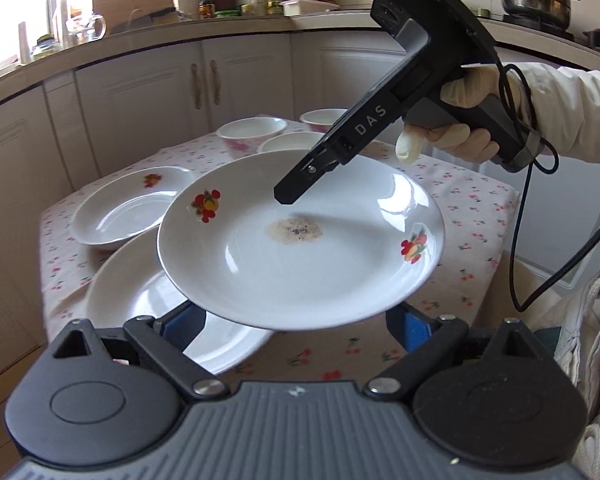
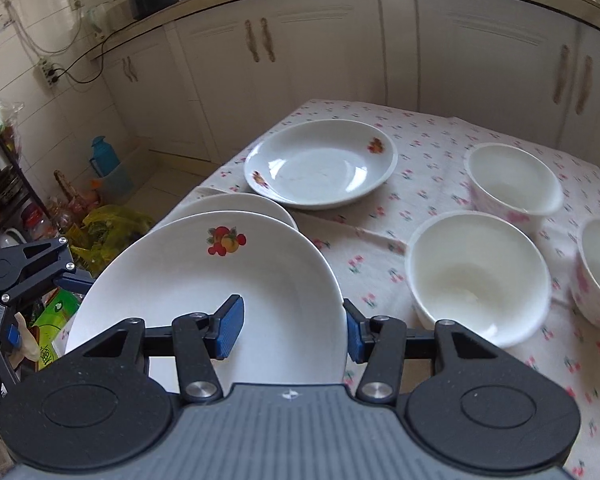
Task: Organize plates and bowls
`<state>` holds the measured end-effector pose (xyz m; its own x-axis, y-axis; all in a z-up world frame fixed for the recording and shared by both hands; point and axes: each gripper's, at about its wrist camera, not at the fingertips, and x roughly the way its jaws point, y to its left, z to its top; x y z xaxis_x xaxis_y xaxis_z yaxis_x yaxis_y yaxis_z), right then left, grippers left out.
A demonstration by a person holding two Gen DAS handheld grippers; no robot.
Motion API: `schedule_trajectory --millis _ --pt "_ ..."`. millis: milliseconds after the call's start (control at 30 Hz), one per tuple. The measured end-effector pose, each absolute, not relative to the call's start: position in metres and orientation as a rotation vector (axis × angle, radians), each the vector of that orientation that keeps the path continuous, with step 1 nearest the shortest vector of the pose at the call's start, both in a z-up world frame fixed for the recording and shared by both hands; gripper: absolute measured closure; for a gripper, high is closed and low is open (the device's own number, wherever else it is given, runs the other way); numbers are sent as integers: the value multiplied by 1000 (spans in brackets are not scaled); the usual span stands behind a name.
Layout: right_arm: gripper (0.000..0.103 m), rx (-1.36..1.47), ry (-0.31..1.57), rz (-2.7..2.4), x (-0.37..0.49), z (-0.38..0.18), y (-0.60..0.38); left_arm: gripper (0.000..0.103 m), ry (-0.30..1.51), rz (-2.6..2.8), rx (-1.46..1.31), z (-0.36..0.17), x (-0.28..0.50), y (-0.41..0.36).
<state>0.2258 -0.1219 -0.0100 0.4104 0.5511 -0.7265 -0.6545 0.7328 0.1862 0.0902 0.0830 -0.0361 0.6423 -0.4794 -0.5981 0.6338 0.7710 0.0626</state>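
The plate, white with fruit prints and a brownish stain in its well, hangs tilted in the air above the tabletop's near left corner. The right gripper, in a gloved hand, is clamped on its rim, one blue pad inside, one outside. The left gripper stands wide, pads at either side of the opposite rim; whether they press, I cannot tell. Directly below lies a second plate at the left edge; a third plate sits nearer the far edge; white bowls cluster toward the right edge, close together on the flowered cloth.
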Motion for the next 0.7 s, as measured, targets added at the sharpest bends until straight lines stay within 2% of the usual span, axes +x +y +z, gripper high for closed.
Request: schedule_trajectory --millis 333,700 --pt "46 -163 889 803 252 -21 -65 7 622 -577 247 -45 108 125" --pt "46 -201 931 780 259 -33 -47 7 631 -579 218 -54 117 141"
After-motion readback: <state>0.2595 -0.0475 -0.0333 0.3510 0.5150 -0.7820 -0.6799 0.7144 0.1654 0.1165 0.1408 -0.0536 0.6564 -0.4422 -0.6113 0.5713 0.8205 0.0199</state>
